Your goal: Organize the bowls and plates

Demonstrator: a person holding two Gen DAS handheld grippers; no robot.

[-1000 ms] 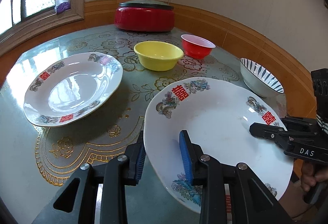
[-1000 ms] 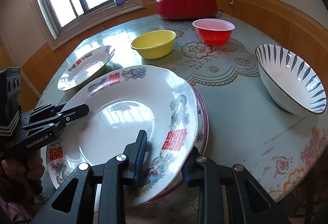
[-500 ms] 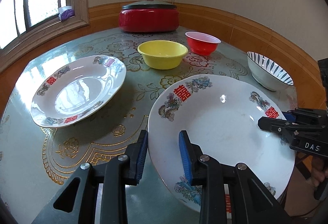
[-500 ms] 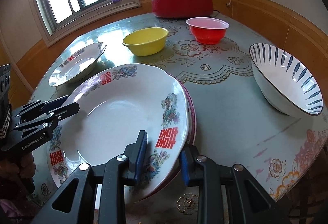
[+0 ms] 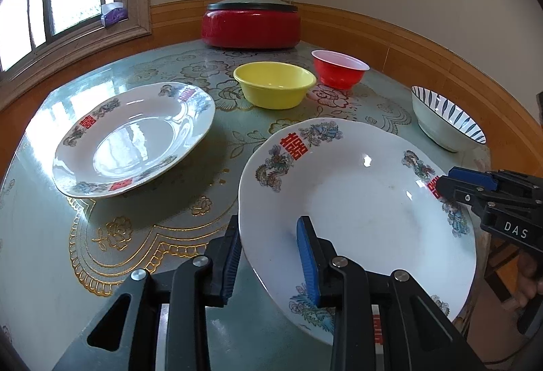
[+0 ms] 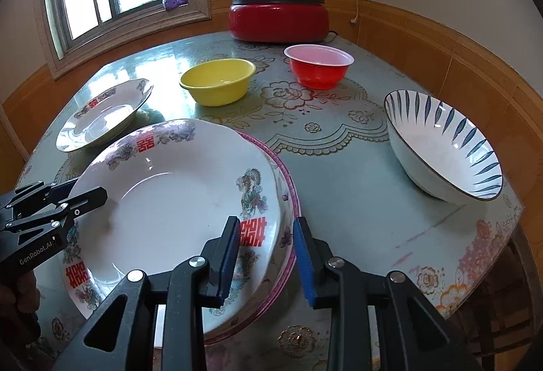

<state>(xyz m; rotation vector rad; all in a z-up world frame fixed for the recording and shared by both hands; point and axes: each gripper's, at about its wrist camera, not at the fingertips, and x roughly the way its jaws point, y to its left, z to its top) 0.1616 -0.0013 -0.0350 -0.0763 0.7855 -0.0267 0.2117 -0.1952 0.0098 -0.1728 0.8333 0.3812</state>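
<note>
A large white plate (image 5: 356, 201) (image 6: 169, 201) with red characters and dragon prints lies on a pink-rimmed plate (image 6: 292, 201) near the table's front. My left gripper (image 5: 269, 259) (image 6: 85, 194) is shut on its left rim, one pad inside and one outside. My right gripper (image 6: 268, 259) (image 5: 451, 181) is shut on the opposite rim, its outer pad beside the pink rim. A second white plate (image 5: 135, 140) (image 6: 101, 113) sits to the left. Behind stand a yellow bowl (image 5: 275, 86) (image 6: 217, 82), a red bowl (image 5: 339, 69) (image 6: 319, 65) and a blue-striped bowl (image 5: 444, 119) (image 6: 441, 147).
A red lidded pot (image 5: 251, 21) (image 6: 278, 14) stands at the back of the glass-topped table (image 6: 356, 201) by the wall. A window lies to the left. The table's edge runs close to the striped bowl. A hand holds each gripper's handle.
The large white plate has sunk and levelled onto the pink-rimmed plate. Both grippers stay on its rim and have tipped slightly, so more of the wall shows.
</note>
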